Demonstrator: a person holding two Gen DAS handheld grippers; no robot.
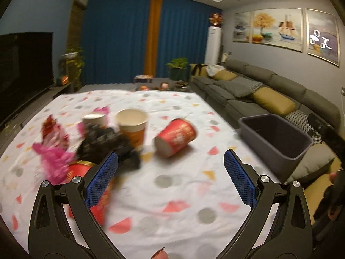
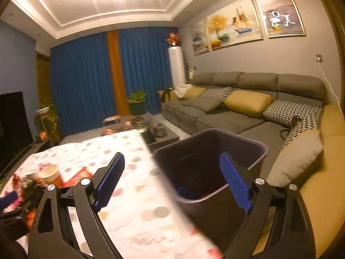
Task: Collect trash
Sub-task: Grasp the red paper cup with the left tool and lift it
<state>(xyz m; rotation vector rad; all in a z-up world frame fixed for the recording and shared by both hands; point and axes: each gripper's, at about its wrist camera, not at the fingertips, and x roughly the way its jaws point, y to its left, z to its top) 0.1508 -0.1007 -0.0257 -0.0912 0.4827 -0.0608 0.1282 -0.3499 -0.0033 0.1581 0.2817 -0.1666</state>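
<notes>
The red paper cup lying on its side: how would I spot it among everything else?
Find the table with the spotted white tablecloth. Near its middle, right of an upright tan cup, is the red paper cup. It alone lies tipped over in the open, its pale base toward the camera.

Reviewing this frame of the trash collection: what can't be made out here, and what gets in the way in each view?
- Black crumpled item, left wrist view: motion blur; cannot tell what it is.
- Red container, left wrist view: mostly behind the left gripper finger and pink wrapper.
- Bin contents, right wrist view: something blue and orange at the bottom, partly behind the right gripper, too dark to identify.
- Scrap, left wrist view: cut off by the bottom edge.
</notes>
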